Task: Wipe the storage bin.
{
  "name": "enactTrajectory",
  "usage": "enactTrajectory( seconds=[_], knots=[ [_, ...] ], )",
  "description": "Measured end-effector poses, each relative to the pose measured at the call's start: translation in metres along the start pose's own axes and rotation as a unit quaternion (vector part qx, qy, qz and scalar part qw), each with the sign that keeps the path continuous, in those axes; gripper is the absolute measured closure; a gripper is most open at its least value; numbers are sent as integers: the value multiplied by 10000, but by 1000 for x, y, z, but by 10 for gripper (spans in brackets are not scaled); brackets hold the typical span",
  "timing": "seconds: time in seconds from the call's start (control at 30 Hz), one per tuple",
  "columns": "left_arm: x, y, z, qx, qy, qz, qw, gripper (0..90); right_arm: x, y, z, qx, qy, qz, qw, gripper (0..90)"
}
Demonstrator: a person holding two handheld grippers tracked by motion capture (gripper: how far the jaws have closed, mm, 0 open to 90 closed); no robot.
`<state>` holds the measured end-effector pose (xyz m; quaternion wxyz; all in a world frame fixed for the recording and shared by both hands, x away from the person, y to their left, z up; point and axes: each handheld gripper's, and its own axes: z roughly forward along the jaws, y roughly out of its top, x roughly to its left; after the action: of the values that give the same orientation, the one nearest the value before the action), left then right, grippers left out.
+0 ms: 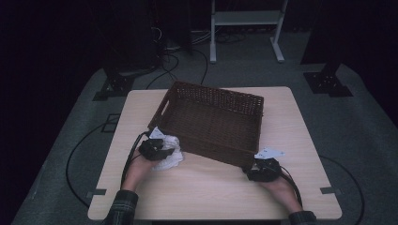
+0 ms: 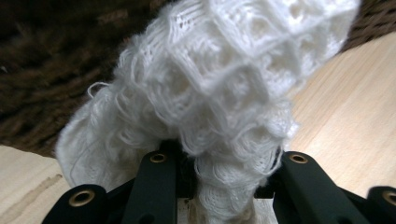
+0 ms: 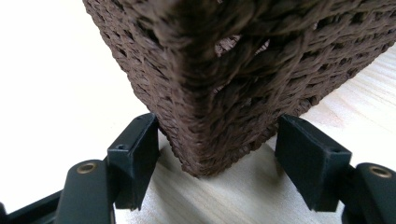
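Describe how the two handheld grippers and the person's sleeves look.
Both the left gripper and right gripper are black, each topped by a pale three-cornered plate and trailing a dark cable. Their jaws are black bars with brass-coloured rivets. The sleeves are dark plaid.

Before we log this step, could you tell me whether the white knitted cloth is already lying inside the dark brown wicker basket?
No: the white knitted cloth sits on the light wooden table outside the dark brown wicker basket, clamped in the left gripper.

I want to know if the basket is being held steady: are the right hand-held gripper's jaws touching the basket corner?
Cannot tell. In the right gripper view the right hand-held gripper straddles the basket corner; its left jaw looks against the weave, while the right seems slightly off.
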<state>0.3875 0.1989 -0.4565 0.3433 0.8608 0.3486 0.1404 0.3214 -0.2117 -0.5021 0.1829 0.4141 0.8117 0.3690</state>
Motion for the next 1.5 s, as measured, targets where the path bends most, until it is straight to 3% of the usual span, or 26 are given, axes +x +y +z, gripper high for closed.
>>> enactTrajectory(
  seconds=[0.4,0.77,1.0,1.5],
  knots=[
    [-11,18,-24,-424,-30,196,9989,683,0,0,0,-1,0,4,10000,301],
    [-21,28,-36,-601,-14,357,9976,682,0,0,0,2,-2,-7,10000,301],
    [-20,25,-28,-523,-64,295,9982,682,0,0,0,-1,0,3,10000,301],
    [-19,16,0,-65,-70,286,9995,680,0,0,0,-1,0,4,10000,301]
  ],
)
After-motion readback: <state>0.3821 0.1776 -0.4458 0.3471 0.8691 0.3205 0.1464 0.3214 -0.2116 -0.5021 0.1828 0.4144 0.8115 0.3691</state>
